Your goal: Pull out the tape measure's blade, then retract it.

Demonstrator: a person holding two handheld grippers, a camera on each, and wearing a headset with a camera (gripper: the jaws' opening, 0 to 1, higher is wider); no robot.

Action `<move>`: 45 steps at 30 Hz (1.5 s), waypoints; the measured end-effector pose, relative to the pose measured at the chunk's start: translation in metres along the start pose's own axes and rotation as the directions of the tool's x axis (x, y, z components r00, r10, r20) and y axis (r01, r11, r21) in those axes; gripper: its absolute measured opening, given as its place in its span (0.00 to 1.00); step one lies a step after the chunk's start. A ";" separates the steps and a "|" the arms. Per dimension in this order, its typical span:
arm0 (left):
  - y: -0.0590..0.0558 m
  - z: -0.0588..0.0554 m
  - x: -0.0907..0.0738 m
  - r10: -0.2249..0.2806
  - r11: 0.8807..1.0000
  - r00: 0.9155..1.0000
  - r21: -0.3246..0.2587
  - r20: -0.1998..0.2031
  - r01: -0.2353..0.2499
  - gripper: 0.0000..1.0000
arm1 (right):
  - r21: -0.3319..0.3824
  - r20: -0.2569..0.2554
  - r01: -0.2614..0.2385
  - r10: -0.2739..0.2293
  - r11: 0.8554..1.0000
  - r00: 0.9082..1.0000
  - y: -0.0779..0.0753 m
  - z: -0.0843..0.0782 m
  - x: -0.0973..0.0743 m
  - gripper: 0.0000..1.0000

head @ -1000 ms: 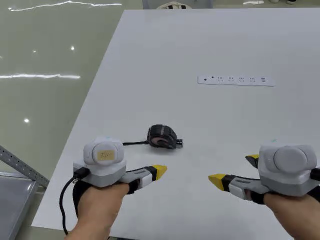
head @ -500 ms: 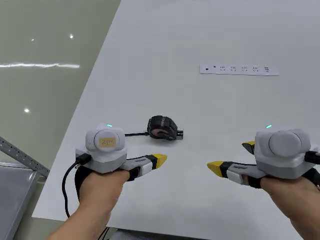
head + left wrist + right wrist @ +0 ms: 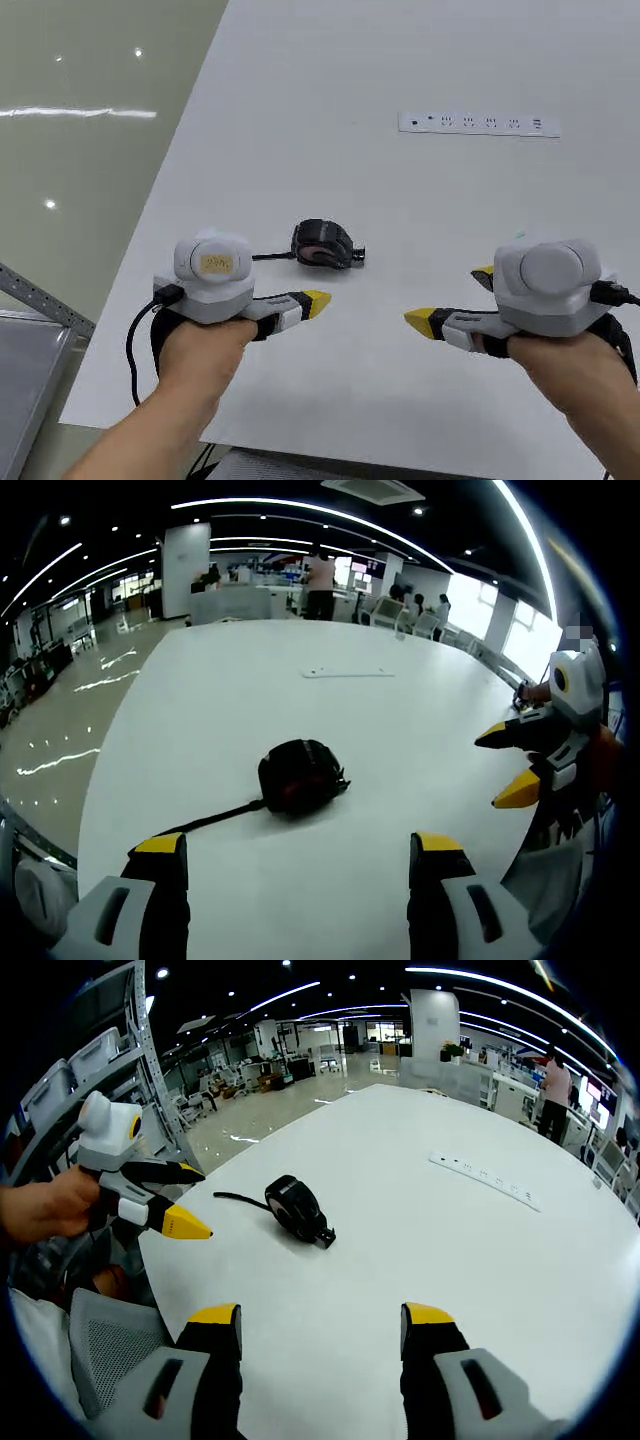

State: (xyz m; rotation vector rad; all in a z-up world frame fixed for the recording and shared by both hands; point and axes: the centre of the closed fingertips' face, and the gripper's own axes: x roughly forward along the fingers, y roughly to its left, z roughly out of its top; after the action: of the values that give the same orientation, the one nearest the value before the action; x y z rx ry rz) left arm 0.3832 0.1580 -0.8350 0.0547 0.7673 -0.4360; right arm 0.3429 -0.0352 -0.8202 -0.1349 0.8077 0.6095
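A black tape measure [image 3: 323,243] lies on the white table [image 3: 400,180], its blade retracted and a black cord trailing to its left. My left gripper [image 3: 316,298] hovers open just in front and to the left of it, with nothing in its jaws. My right gripper [image 3: 450,297] is open too, in front and to the right of it, and is also empty. In the left gripper view the tape measure [image 3: 300,775] lies ahead of the wide-open left gripper [image 3: 298,850], with the right gripper [image 3: 518,765] at the right. In the right gripper view the tape measure [image 3: 295,1207] lies beyond the right gripper [image 3: 322,1315], with the left gripper [image 3: 190,1200] at the left.
A white power strip [image 3: 478,124] lies flat farther back on the table, also the power strip [image 3: 485,1180] in the right gripper view. The table's left edge [image 3: 150,200] drops to a glossy floor. A metal rack [image 3: 40,310] stands at the lower left.
The head camera has tilted, which shifts the whole picture. Both grippers have edged slightly forward towards the tape measure. The tape measure has not moved.
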 end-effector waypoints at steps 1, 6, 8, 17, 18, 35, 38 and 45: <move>0.000 0.000 0.001 -0.002 1.000 1.000 0.002 -0.003 0.002 0.88 | -0.002 -0.002 -0.003 0.003 1.000 1.000 0.000 0.000 0.001 0.66; 0.000 -0.001 0.004 -0.007 1.000 1.000 -0.002 -0.004 0.007 0.88 | -0.010 -0.007 -0.011 0.011 1.000 1.000 0.002 0.001 0.006 0.66; 0.000 -0.001 0.005 -0.007 1.000 1.000 0.002 -0.002 0.007 0.88 | -0.012 -0.009 -0.013 0.013 1.000 1.000 0.003 0.002 0.008 0.66; 0.005 -0.001 0.014 -0.012 1.000 1.000 0.007 -0.012 0.012 0.88 | -0.024 -0.015 -0.030 0.029 0.999 0.999 0.005 0.006 0.019 0.65; 0.005 -0.001 0.015 -0.012 1.000 1.000 0.007 -0.011 0.013 0.88 | -0.025 -0.015 -0.030 0.030 0.999 0.999 0.005 0.006 0.019 0.65; 0.015 0.007 0.030 -0.017 0.994 1.000 0.111 -0.008 0.018 0.86 | -0.105 -0.011 -0.056 0.055 0.993 0.998 0.000 0.014 0.037 0.61; 0.016 0.008 0.035 -0.024 0.991 1.000 0.134 -0.011 0.025 0.86 | -0.123 -0.012 -0.062 0.061 0.990 0.998 0.000 0.015 0.040 0.60; 0.016 0.015 0.042 -0.059 0.976 0.998 0.209 0.005 0.057 0.81 | -0.168 -0.024 -0.084 0.081 0.982 0.996 0.001 0.016 0.049 0.59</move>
State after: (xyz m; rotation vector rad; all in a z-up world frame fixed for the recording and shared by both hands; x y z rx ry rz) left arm 0.4263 0.1545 -0.8549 0.2271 0.7115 -0.5712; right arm 0.3788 -0.0067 -0.8440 -0.2631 0.7809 0.7558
